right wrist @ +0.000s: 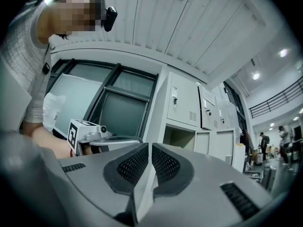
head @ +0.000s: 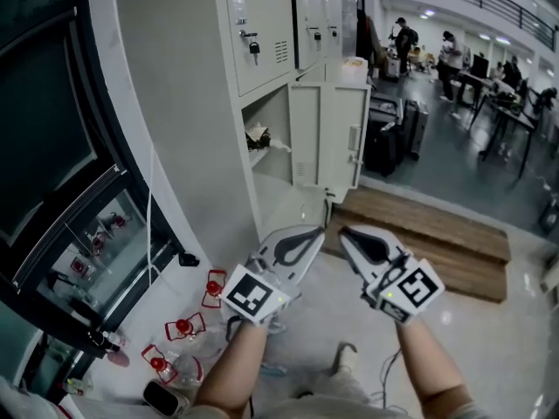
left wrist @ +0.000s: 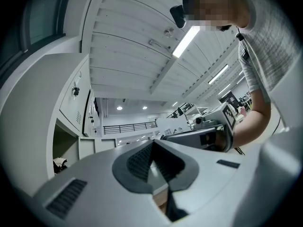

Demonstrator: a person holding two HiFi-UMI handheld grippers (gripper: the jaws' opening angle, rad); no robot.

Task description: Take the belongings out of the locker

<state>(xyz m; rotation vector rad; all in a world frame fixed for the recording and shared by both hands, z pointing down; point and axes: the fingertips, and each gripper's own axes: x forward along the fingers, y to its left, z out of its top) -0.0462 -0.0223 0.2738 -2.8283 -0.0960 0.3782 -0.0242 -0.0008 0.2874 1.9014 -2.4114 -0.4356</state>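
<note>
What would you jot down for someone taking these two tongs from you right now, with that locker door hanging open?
Left tongs: shut, empty.
Right tongs: shut, empty. Both are held side by side, short of the locker.
Locker door: swung open.
Belongings: a crumpled bundle lying inside the open compartment, untouched.
Done: door open.
Left: reach in, grip the belongings, bring them out.

Head view steeply down, gripper views upward (fisheye), locker (head: 262,33) shared, perhaps distant.
</note>
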